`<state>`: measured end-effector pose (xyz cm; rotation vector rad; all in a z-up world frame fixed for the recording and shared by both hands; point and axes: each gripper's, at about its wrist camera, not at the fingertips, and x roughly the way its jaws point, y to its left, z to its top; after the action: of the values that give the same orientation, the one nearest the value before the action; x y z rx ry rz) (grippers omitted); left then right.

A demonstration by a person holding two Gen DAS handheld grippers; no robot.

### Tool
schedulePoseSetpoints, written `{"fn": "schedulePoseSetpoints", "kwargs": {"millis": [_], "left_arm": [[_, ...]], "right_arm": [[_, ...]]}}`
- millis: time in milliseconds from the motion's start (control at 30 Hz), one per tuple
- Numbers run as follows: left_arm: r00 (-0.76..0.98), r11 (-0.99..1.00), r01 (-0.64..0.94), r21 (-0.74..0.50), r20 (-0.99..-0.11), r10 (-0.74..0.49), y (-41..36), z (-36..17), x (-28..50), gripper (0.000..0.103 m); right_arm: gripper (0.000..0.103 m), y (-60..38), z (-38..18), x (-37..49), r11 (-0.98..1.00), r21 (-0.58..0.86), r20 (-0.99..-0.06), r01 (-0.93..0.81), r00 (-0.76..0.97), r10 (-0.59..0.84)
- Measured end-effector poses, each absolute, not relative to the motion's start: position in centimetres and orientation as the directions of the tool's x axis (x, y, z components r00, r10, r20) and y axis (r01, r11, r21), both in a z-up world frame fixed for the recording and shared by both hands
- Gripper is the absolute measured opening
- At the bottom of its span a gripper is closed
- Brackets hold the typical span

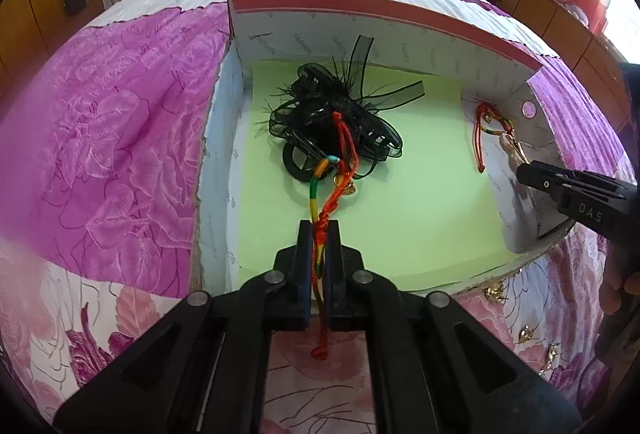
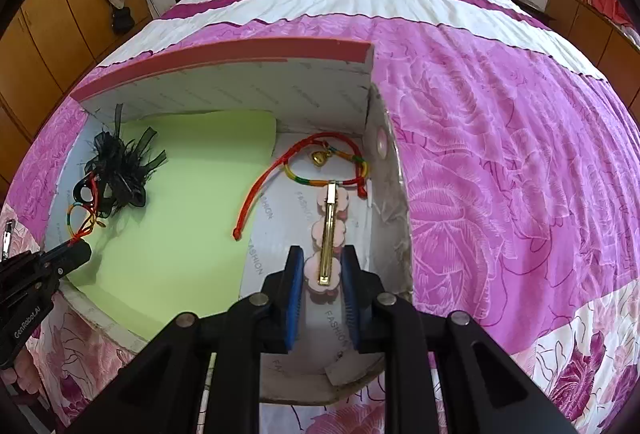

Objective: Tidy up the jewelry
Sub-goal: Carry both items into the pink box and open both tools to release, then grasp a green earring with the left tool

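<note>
My left gripper (image 1: 320, 230) is shut on a red and multicolour cord bracelet (image 1: 326, 194). The cord trails forward over the green foam (image 1: 400, 202) to a black feathery hair accessory (image 1: 320, 110). Both lie in an open cardboard box (image 1: 360, 8). My right gripper (image 2: 322, 254) is shut on a pink flower hair clip (image 2: 330, 230) with a gold bar, over the box's white floor at its right end. A second red cord bracelet (image 2: 320, 162) with a small bell lies just beyond the clip's tip. The left gripper (image 2: 80, 252) shows at the box's left edge.
The box sits on a bed with a pink and white floral cover (image 2: 500, 154). Small gold pieces (image 1: 496, 292) lie on the cover by the box's near right corner. A metal clip (image 2: 8, 238) lies on the cover at far left. Wardrobes and a headboard stand behind.
</note>
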<state>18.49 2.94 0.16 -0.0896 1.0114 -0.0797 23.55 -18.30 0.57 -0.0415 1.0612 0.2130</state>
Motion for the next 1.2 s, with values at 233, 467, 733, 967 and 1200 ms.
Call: {"fn": "schedulePoseSetpoints", "kwargs": {"millis": [233, 467, 733, 967, 1200], "left_arm": [[0.535, 0.997, 0.054, -0.06, -0.841, -0.08, 2.3, 0.8, 18.1, 0.01], [0.56, 0.995, 0.052, -0.088, -0.822, -0.102, 2.5, 2.3, 17.3, 0.028], [0.6, 0.993, 0.073, -0.091, -0.792, -0.117, 2.5, 5.0, 15.1, 0.029], [0.623, 0.988, 0.106, -0.111, -0.767, -0.153, 2.4, 7.0, 12.9, 0.029], [0.624, 0.981, 0.149, -0.122, -0.758, -0.189, 1.9, 7.7, 10.9, 0.03]], "right_arm": [[0.027, -18.7, 1.6, 23.1, 0.973, 0.134, -0.853, -0.189, 0.477, 0.21], [0.037, -18.6, 3.6, 21.3, 0.96, 0.182, -0.822, -0.211, 0.503, 0.266], [0.037, -18.7, 6.7, 18.2, 0.948, 0.226, -0.772, -0.223, 0.553, 0.314], [0.037, -19.0, 9.2, 15.1, 0.942, 0.249, -0.735, -0.226, 0.589, 0.336], [0.037, -19.3, 9.7, 11.9, 0.941, 0.254, -0.73, -0.225, 0.593, 0.339]]}}
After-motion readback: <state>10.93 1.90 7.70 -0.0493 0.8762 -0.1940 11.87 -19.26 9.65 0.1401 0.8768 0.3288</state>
